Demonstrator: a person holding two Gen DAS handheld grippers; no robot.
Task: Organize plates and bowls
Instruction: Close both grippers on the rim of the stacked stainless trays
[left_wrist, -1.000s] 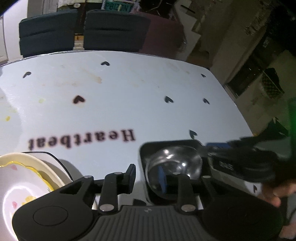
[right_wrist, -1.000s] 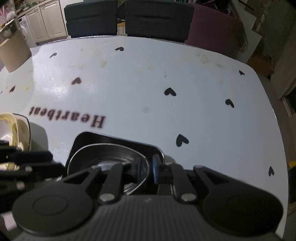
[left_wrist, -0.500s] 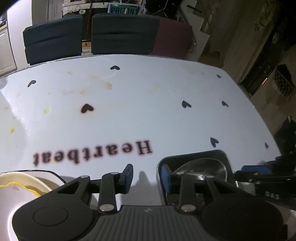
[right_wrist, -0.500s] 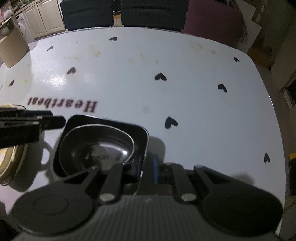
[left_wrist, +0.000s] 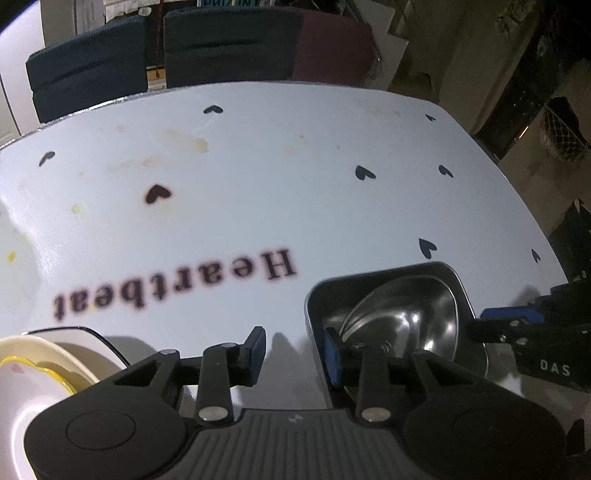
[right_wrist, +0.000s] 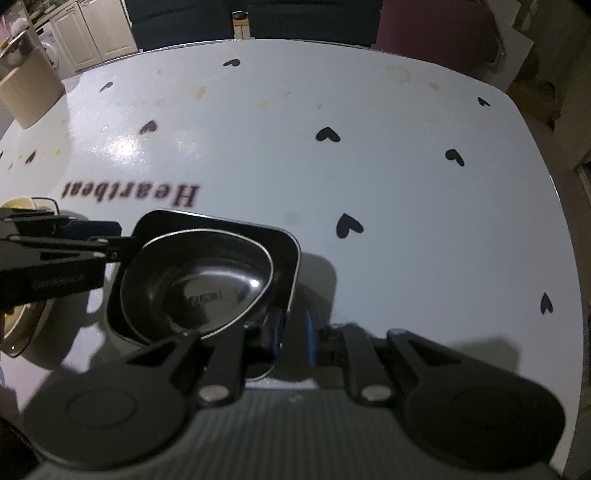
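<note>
Since half a second ago the black square dish (right_wrist: 284, 251) has slid farther into both views, showing more of itself and of the steel bowl (right_wrist: 207, 291) nested inside, tilted against one wall. That bowl has a rounded triangular outline and a stamped mark on its floor, too blurred to read. On the left wrist view the left claw (left_wrist: 293, 350) is spread, one blue-padded finger inside the dish (left_wrist: 452, 275) beside the bowl (left_wrist: 424, 314), the other out over bare tabletop (left_wrist: 295, 177); nothing is pinched between them. Seen from the right wrist, the right claw (right_wrist: 293, 332) straddles the near wall of the dish, its fingers narrowly apart with the wall between them; whether the pads press it I cannot tell. At the far left sits a cream bowl (left_wrist: 33, 369) with a wavy yellow rim and pink hearts, resting on a dark-edged plate (left_wrist: 107, 341). Printed on the white tabletop, upside down to both cameras, is "Heartbeat" (left_wrist: 173, 284), among scattered black hearts and some yellowish stains. White letters "DAS" (left_wrist: 552, 367) show on the right claw's body in the left view.
</note>
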